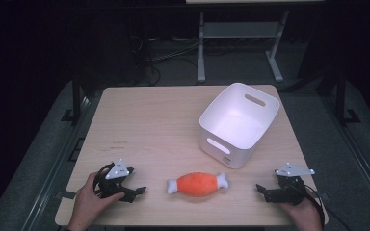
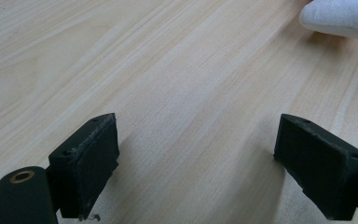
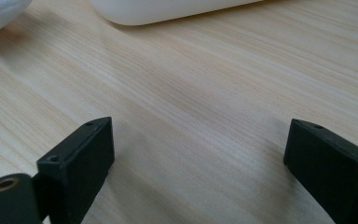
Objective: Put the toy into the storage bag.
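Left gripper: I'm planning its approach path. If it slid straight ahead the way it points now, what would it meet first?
Probably the white end of the plush drumstick toy. The left gripper rests open on the table, pointing toward the toy, with bare wood between them. Depth is hard to judge.

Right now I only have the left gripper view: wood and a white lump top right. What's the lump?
Observer: One white end of the toy, a plush with an orange middle, lying between the two grippers.
Operator: Anywhere to drop it?
Observer: A white bin stands beyond the toy, toward the right, and looks empty.
Operator: Is the right gripper busy?
Observer: No. The right gripper is low over the table, jaws apart with bare wood between them.
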`<state>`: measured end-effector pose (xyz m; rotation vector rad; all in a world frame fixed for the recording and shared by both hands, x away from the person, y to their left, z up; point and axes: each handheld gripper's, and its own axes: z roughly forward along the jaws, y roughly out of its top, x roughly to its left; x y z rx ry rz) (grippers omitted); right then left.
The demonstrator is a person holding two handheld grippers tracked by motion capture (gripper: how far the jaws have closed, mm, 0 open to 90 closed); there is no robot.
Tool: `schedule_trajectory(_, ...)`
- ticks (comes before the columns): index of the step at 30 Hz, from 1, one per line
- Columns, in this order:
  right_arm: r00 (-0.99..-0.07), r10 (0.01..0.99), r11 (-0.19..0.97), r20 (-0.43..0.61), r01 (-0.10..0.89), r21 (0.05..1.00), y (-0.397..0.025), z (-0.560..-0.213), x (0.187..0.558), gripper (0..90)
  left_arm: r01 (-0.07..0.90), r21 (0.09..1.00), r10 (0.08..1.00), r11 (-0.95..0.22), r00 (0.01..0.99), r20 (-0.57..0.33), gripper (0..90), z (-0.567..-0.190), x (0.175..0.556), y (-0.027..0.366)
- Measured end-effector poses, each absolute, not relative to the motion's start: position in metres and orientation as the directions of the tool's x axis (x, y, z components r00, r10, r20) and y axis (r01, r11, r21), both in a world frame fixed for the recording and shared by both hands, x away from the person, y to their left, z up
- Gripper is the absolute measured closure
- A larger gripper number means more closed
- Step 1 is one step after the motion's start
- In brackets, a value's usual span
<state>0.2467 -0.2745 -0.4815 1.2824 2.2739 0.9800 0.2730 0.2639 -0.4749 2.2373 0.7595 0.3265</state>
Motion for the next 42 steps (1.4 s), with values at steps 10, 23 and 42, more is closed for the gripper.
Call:
schedule_trajectory(10,-0.568,0.821,0.361,0.059,0.595,0.718,-0.265,-0.470,0.239,24.3,0.422,0.719,0.610,-0.552,0.793,0.003,12.8,-0.475,0.273,0.264)
schedule_trajectory(23,-0.741,0.651,0.396,0.167,0.519,0.758,-0.238,-0.454,0.232,89.5,0.422,0.719,0.609,-0.553,0.793,0.003,12.8,-0.475,0.273,0.264)
schedule_trajectory(42,-0.833,0.524,0.493,0.178,0.467,0.734,-0.186,-0.460,0.244,89.3,0.422,0.719,0.610,-0.552,0.793,0.003,12.8,-0.475,0.273,0.264)
